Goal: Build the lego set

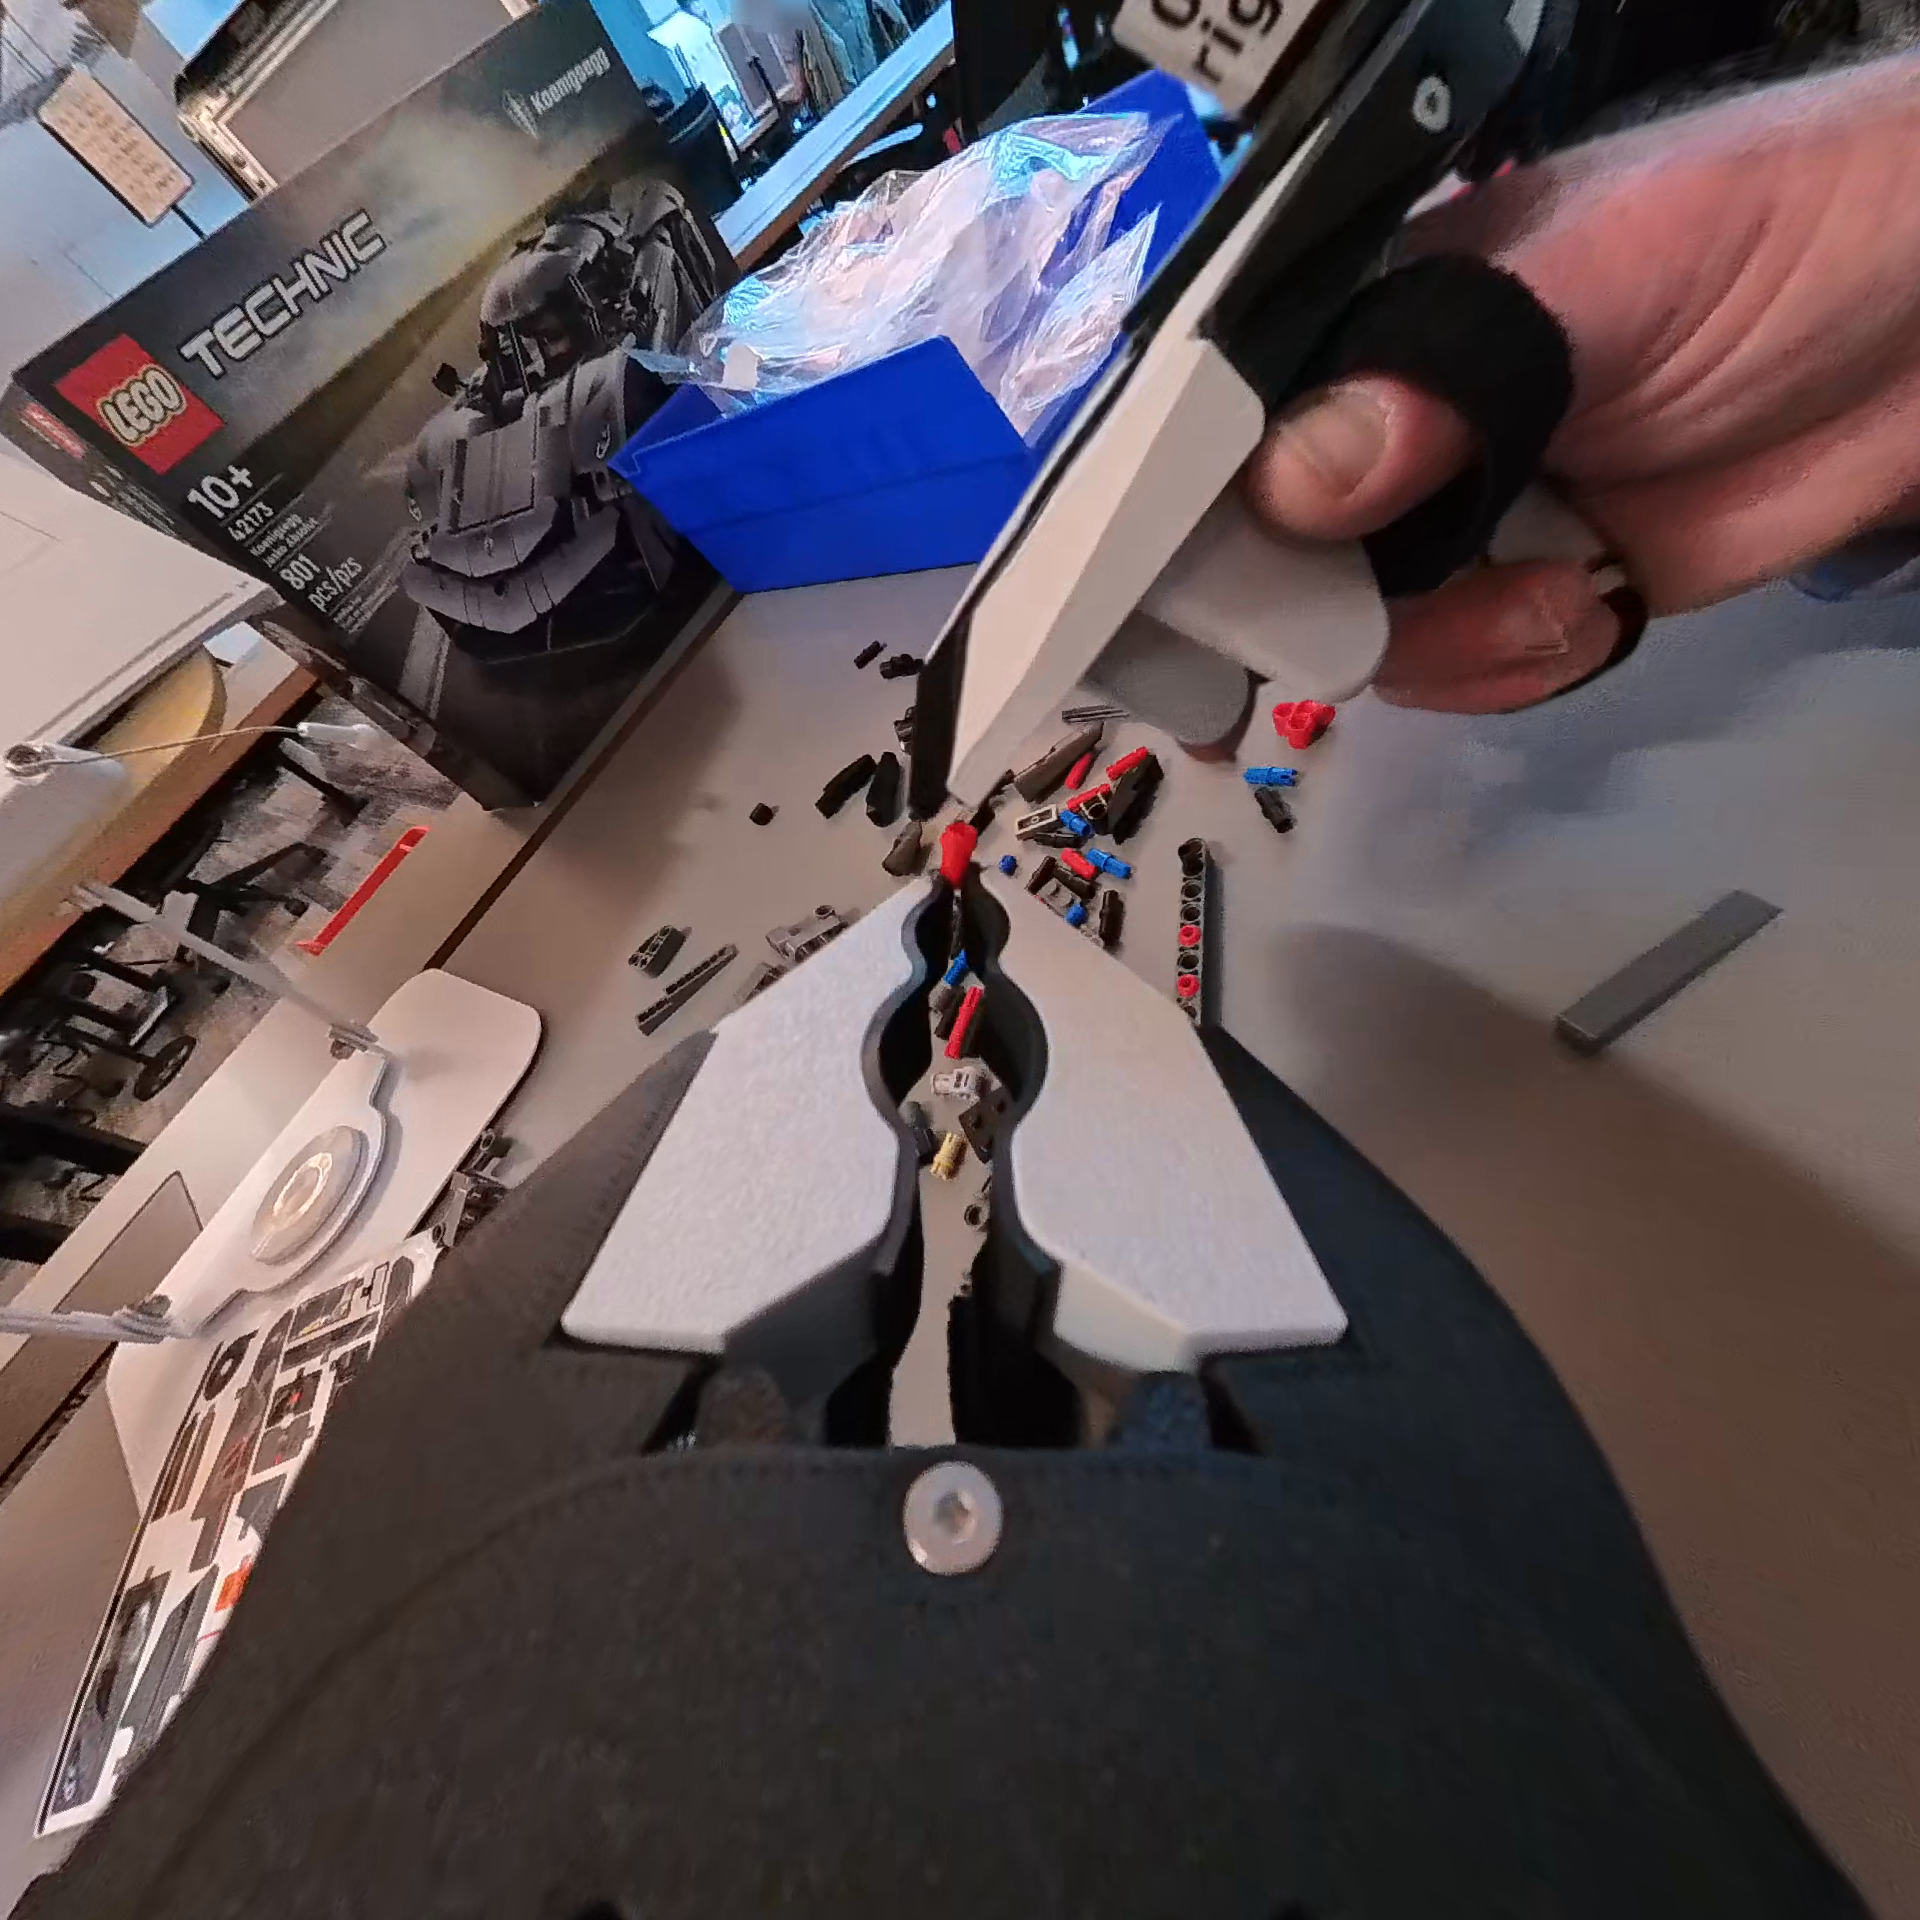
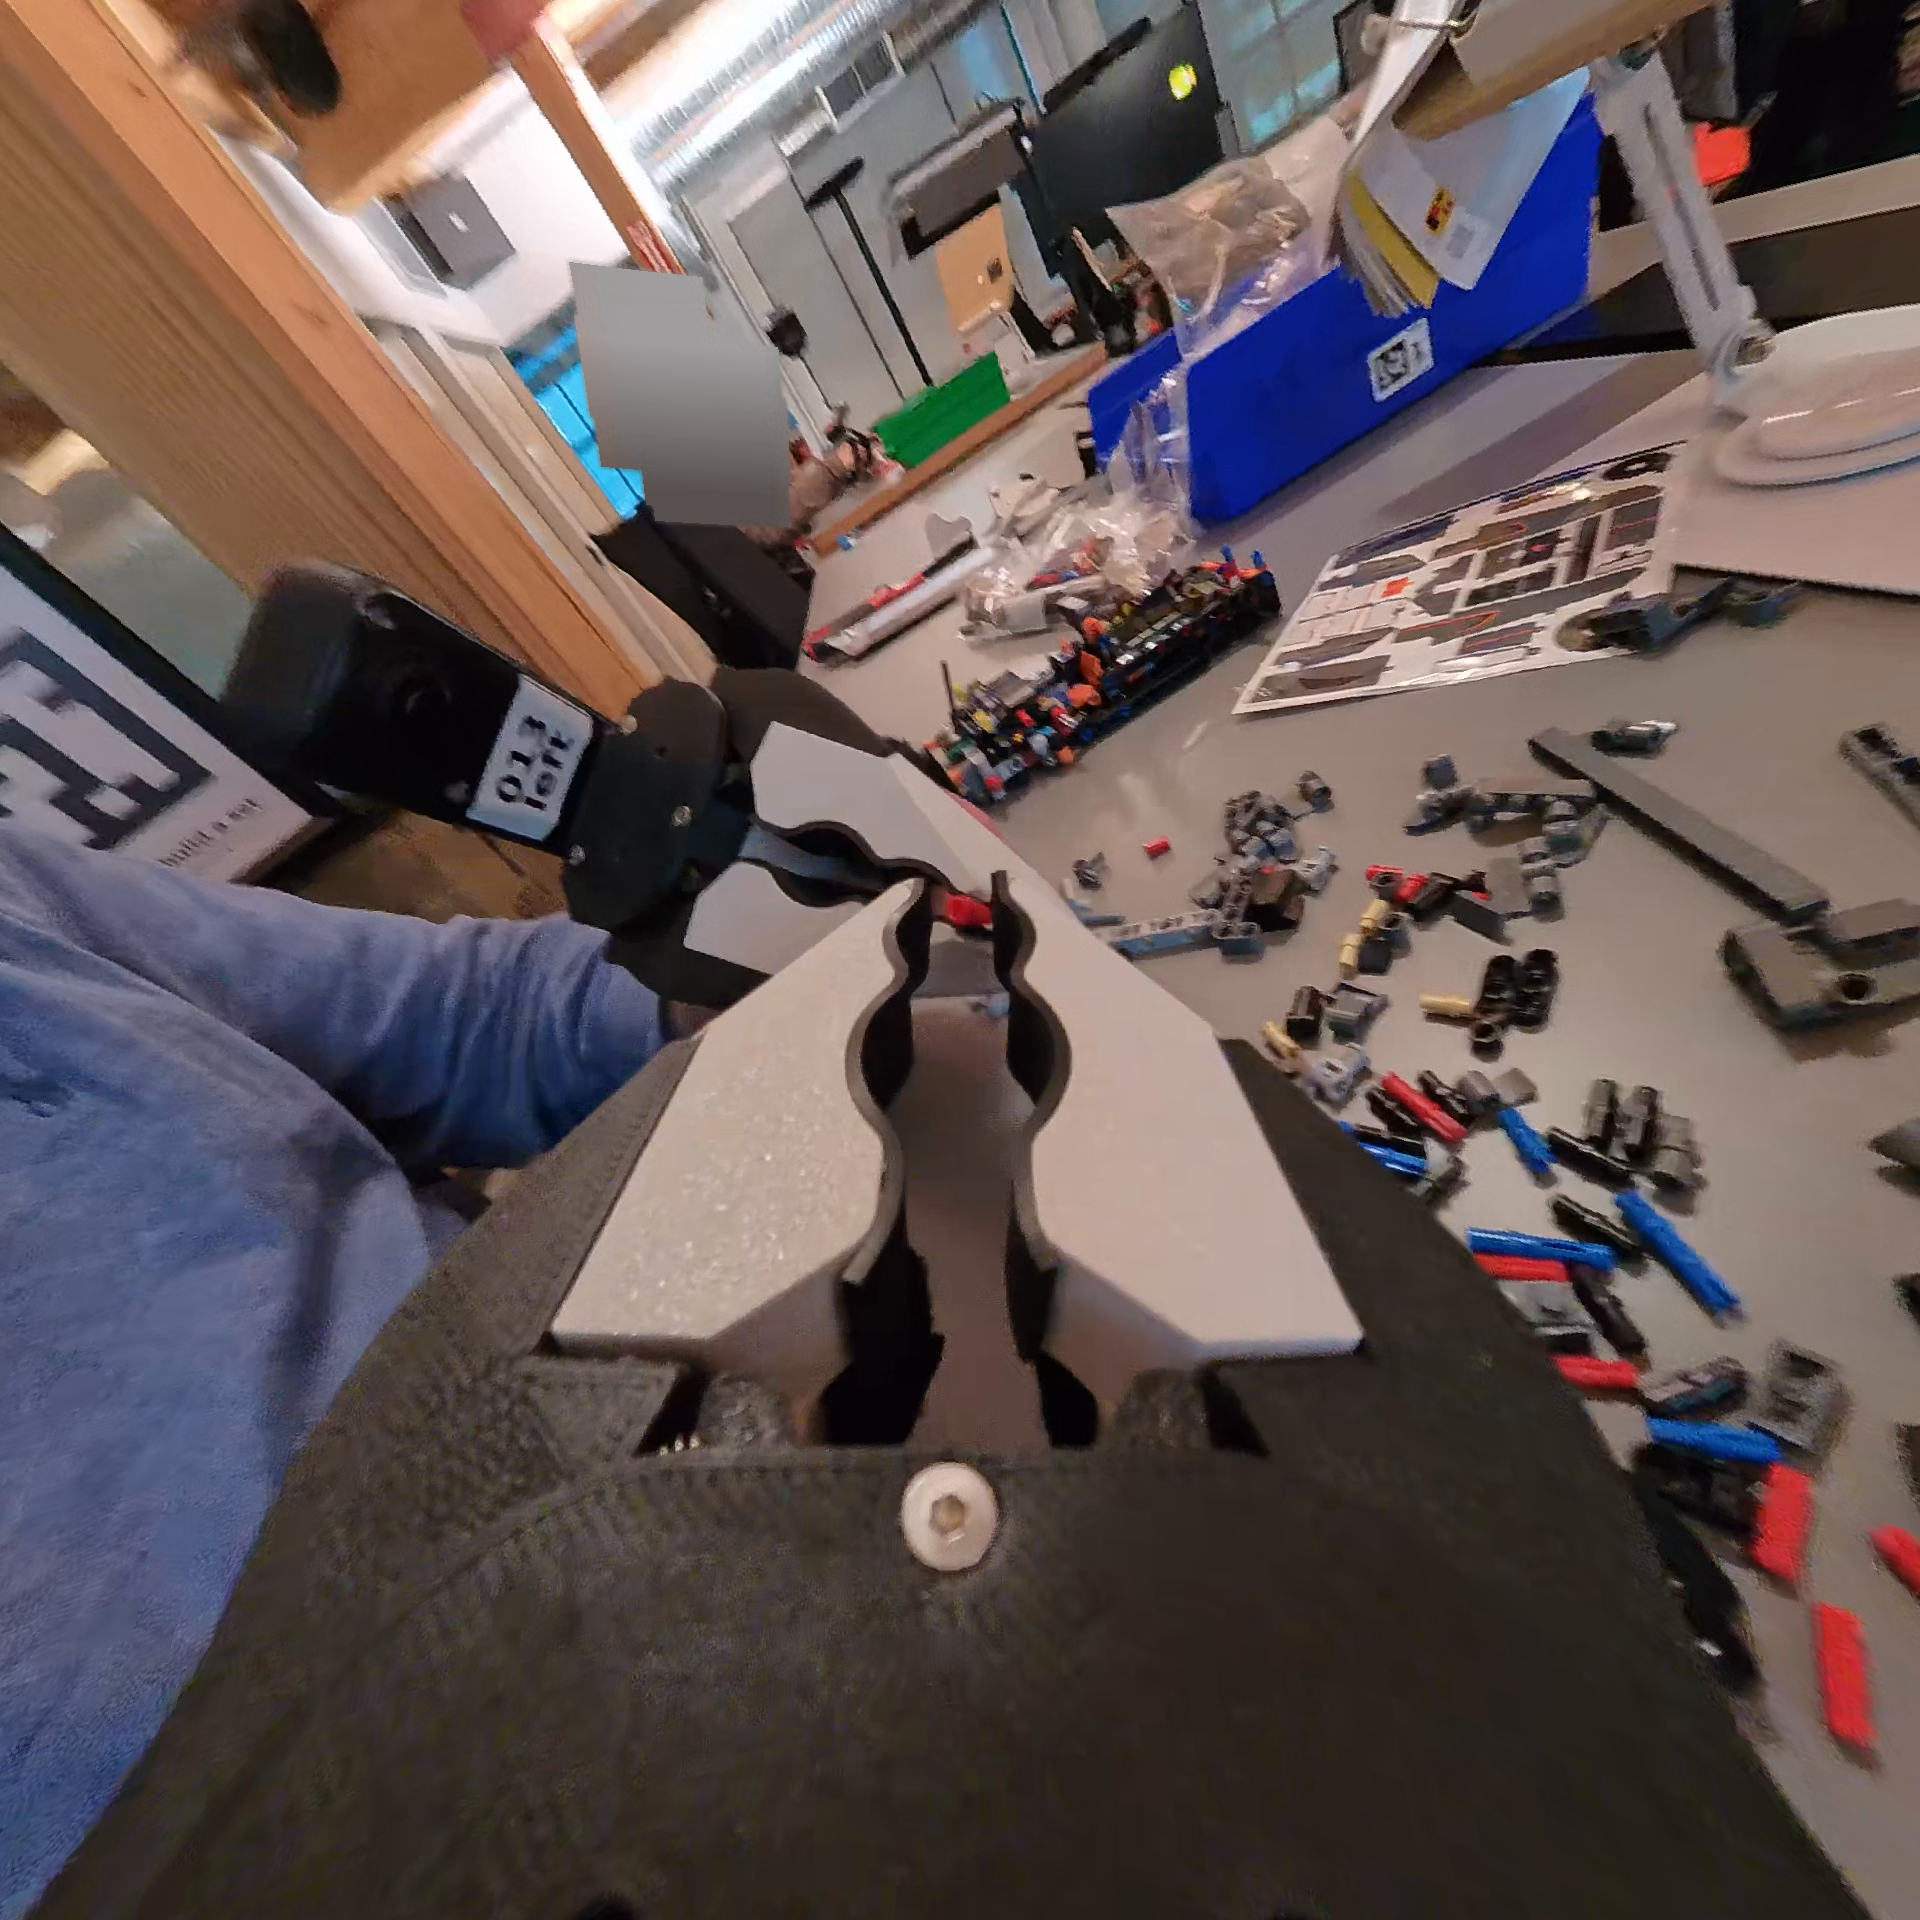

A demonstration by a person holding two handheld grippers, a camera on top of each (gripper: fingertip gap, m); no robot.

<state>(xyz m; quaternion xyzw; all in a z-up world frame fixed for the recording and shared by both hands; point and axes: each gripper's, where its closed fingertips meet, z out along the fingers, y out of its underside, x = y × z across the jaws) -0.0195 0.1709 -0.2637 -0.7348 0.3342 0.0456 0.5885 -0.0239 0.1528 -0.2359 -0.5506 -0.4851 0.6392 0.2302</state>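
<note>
My left gripper (image 1: pixel 951 883) is shut on a small red pin (image 1: pixel 956 847) that sticks out past its tips, above the grey table (image 1: pixel 1455 1195). My right gripper (image 1: pixel 935 800) comes in from the upper right, held by a hand (image 1: pixel 1662 416), with its tips just above the pin. In the right wrist view the right gripper (image 2: pixel 958 899) is open by a narrow gap, and the red pin (image 2: pixel 966 911) shows in that gap. The left gripper (image 2: pixel 940 899) reaches in from the left. Loose black, red and blue pieces (image 1: pixel 1081 821) lie beneath.
A set box (image 1: pixel 364 468) stands at the far left beside a blue bin (image 1: pixel 852 488) with plastic bags (image 1: pixel 935 260). A sticker sheet (image 2: pixel 1475 592), a partly built chassis (image 2: pixel 1112 665), a long black beam (image 2: pixel 1683 821), scattered pieces (image 2: pixel 1507 1039) and a white lamp base (image 2: pixel 1829 416) are on the table. My left and right fingertips are right by each other.
</note>
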